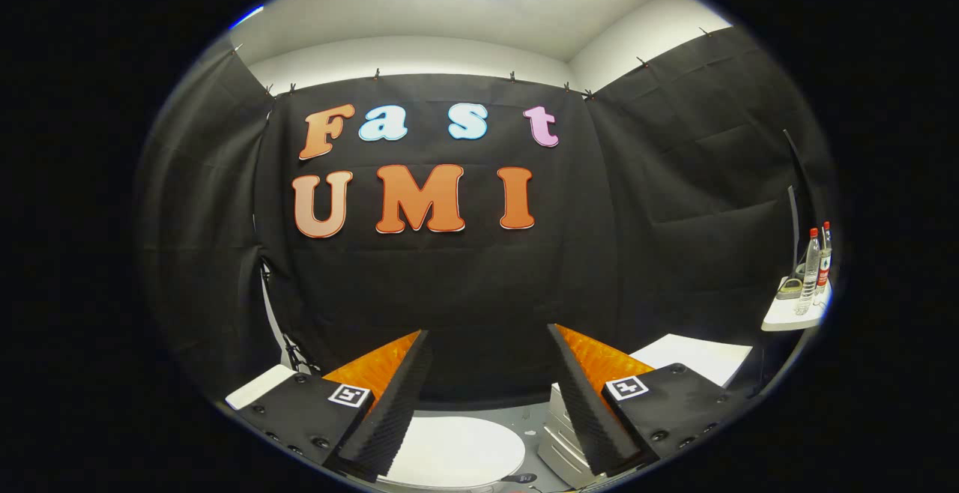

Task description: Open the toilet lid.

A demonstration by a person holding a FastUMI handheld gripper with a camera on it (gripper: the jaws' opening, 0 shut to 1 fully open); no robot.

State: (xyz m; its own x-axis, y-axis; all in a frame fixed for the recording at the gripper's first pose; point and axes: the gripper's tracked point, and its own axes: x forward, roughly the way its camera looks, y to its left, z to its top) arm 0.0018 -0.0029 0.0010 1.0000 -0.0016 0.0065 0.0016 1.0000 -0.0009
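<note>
Low centre of frame, between the fingers: toilet lid (453,449), white, lying flat, closed. Gripper (487,343) wide open, holding nothing, raised above the lid and not touching it. Task looks unstarted; approach, grip and lift all remain.

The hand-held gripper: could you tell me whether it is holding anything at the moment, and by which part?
Nothing is held. The hand-held gripper is open, its fingers spread wide with only air between them, raised above the closed white toilet lid, which lies low between the fingers.
</note>
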